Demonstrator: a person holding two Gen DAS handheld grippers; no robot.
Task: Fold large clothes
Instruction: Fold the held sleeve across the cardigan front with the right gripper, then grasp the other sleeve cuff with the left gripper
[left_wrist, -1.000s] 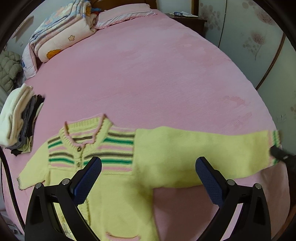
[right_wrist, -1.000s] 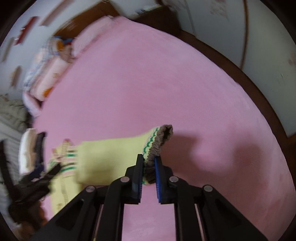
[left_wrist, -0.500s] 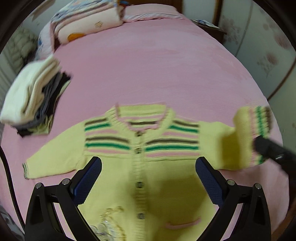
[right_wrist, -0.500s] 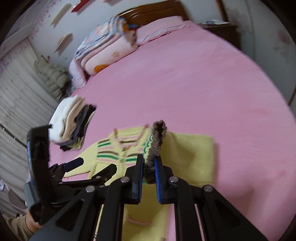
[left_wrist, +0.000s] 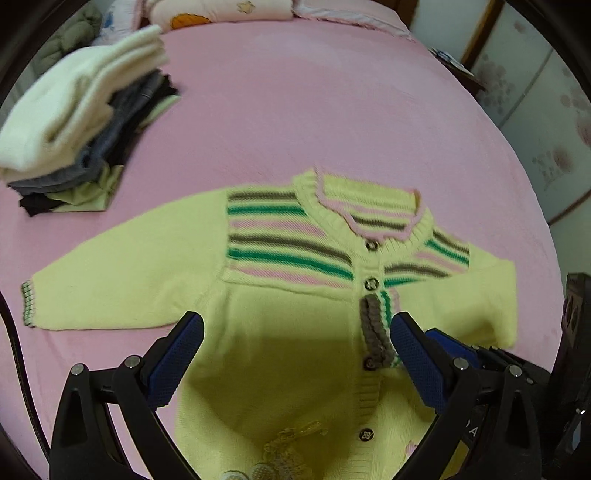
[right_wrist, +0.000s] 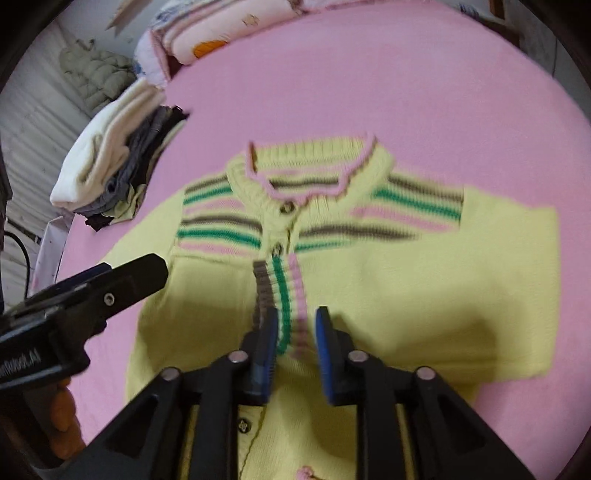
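Seeing my right gripper (right_wrist: 293, 334) parted around the sleeve cuff (right_wrist: 280, 291) atop the yellow cardigan (left_wrist: 288, 343); left gripper (left_wrist: 295, 354) spread wide, empty.

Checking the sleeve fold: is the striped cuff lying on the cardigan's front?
Touching. The right wrist view shows the striped cuff lying flat on the yellow cardigan along its button placket, between the open fingers of the right hand-held gripper.

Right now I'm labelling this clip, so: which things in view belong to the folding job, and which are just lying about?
Job:
yellow cardigan
its folded-in sleeve cuff
right gripper, open over the cuff
left gripper, open

Lying about:
stack of folded clothes
bedding pile
padded jacket
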